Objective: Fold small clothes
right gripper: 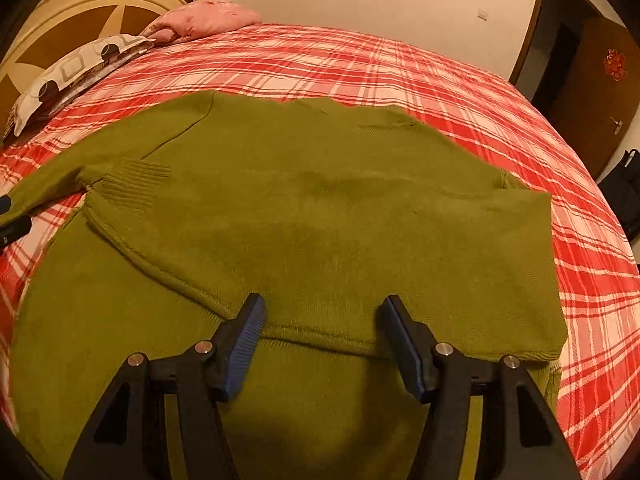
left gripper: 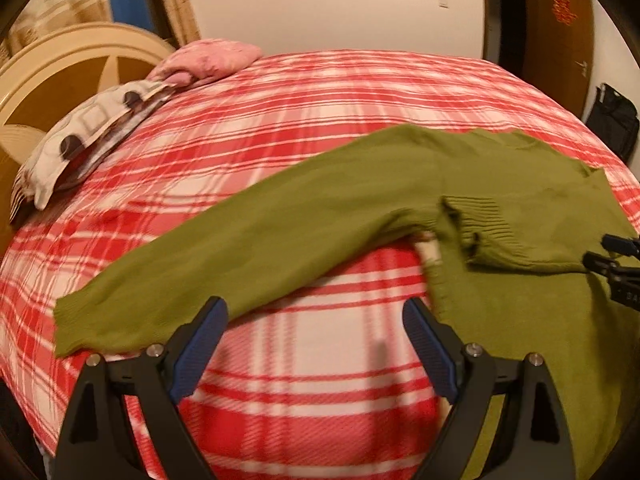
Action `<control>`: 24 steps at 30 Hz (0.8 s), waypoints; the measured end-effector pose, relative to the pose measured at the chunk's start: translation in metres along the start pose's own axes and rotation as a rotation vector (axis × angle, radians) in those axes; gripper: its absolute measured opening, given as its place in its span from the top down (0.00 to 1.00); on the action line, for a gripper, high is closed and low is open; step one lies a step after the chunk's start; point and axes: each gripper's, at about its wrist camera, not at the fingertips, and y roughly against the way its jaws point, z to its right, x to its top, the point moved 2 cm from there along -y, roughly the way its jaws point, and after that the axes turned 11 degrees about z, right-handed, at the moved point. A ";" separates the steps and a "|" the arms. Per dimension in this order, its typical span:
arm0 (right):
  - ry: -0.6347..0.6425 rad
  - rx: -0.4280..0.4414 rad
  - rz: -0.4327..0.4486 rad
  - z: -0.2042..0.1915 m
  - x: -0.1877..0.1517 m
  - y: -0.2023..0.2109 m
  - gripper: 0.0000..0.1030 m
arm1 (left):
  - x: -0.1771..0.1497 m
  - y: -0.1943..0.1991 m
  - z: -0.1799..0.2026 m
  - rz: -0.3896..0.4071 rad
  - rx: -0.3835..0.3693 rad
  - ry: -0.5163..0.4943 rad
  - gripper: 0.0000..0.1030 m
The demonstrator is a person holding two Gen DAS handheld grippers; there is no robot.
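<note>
Left wrist view: left gripper (left gripper: 316,312) with jaws spread wide, nothing between them, over bare plaid bed (left gripper: 320,92). Green sweater (left gripper: 520,184) lies flat on bed; one sleeve (left gripper: 224,248) runs from 2 o'clock down to 8 o'clock, its cuff end just beside the left finger (left gripper: 200,352). Ribbed cuff of the other sleeve (left gripper: 484,220) lies folded onto the body at 3 o'clock. Tips of right gripper (left gripper: 614,254) show at frame edge, 3 o'clock, over the sweater.

Right wrist view: right gripper (right gripper: 322,312) also wide apart, holding nothing, above sweater (right gripper: 320,208), which fills mid-frame w/ a folded layer whose seam edge crosses btwn the fingers (right gripper: 404,344). Ribbed cuff (right gripper: 132,186) at 9 o'clock. Left gripper tips (right gripper: 10,220) at 9 o'clock edge.

Pillow (right gripper: 76,72) and pink bundle (right gripper: 208,18) lie at 10–11 o'clock beside headboard (right gripper: 80,8). Door (right gripper: 600,92) at 2 o'clock. No containers in view w/ visible contents; dark bag (left gripper: 612,120) against the wall at 3 o'clock, inside not visible.
</note>
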 end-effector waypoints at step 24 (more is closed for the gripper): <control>0.072 0.118 0.097 -0.073 -0.053 0.102 0.40 | -0.060 0.005 -0.229 0.040 0.273 0.413 0.11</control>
